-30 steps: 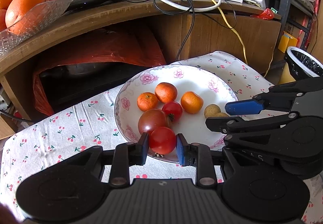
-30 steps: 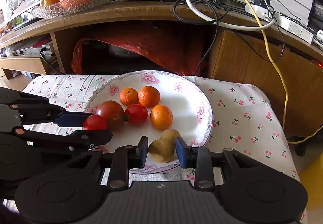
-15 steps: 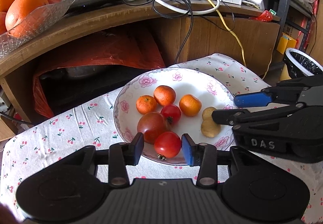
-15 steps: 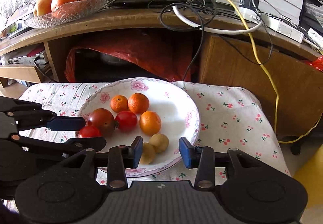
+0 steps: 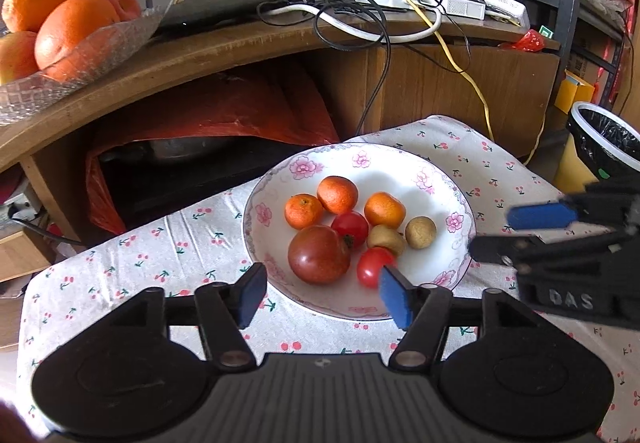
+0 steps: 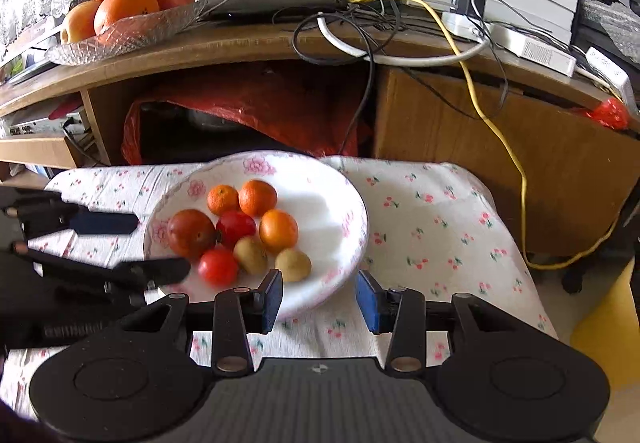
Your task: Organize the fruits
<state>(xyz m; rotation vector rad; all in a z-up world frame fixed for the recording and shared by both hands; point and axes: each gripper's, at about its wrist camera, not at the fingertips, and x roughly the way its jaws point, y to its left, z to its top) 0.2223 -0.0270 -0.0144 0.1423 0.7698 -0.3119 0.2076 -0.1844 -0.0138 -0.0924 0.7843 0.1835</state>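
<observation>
A white floral plate on the cherry-print cloth holds three small oranges, a big dark tomato, two small red tomatoes and two brown kiwis. My left gripper is open and empty, just before the plate's near rim. My right gripper is open and empty at the plate's near right rim, close to a kiwi. Each gripper shows in the other's view.
A glass bowl of big oranges and apples sits on the wooden shelf behind. Cables and a router lie on the shelf. A red bag fills the space beneath. A lined bin stands at right.
Both grippers opened, letting go of the small red tomato and the kiwi onto the plate, and drew back from it.
</observation>
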